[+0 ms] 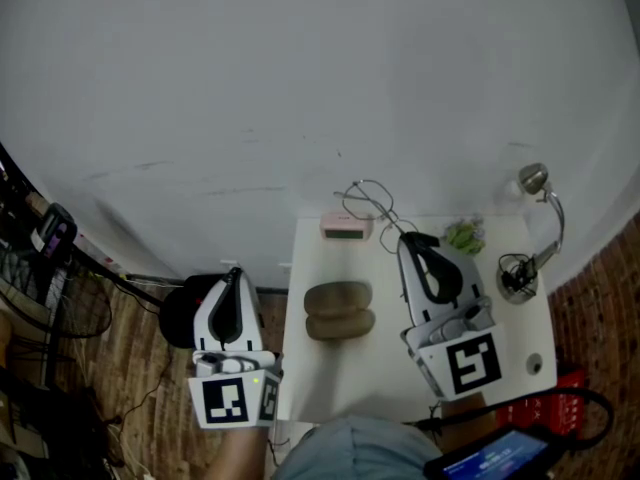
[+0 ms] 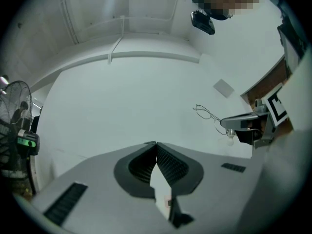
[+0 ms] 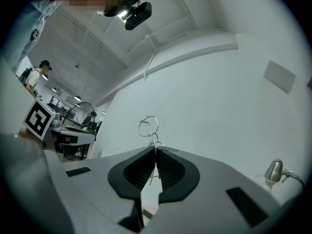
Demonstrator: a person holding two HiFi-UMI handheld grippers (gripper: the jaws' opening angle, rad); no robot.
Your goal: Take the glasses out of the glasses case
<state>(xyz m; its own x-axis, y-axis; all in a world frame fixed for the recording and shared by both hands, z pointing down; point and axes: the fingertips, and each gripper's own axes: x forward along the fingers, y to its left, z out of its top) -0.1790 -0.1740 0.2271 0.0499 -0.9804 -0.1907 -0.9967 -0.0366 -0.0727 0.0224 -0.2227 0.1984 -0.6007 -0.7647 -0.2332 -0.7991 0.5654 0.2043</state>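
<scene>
1. The right tongs [image 3: 156, 150] are clenched on the thin wire-framed glasses [image 3: 147, 126]. Their ribbed pads pinch the metal and hold the frame in the air, beyond the brown rounded glasses case [image 1: 339, 310] and to its right.
2. The case lies on the white counter [image 1: 320, 380], apart from the glasses. It shows two rounded halves, but whether it lies open or shut cannot be told.
3. The left tongs [image 2: 156, 145] are closed on nothing and held off the counter's edge, to the left of the case.
4. A small pink box [image 1: 346, 226] sits just beyond the case, and a metal desk lamp [image 1: 536, 230] stands far to its right.
5. The removal itself appears done, since the glasses are clear of the case. What seems left is to set them on the counter and release them.
</scene>
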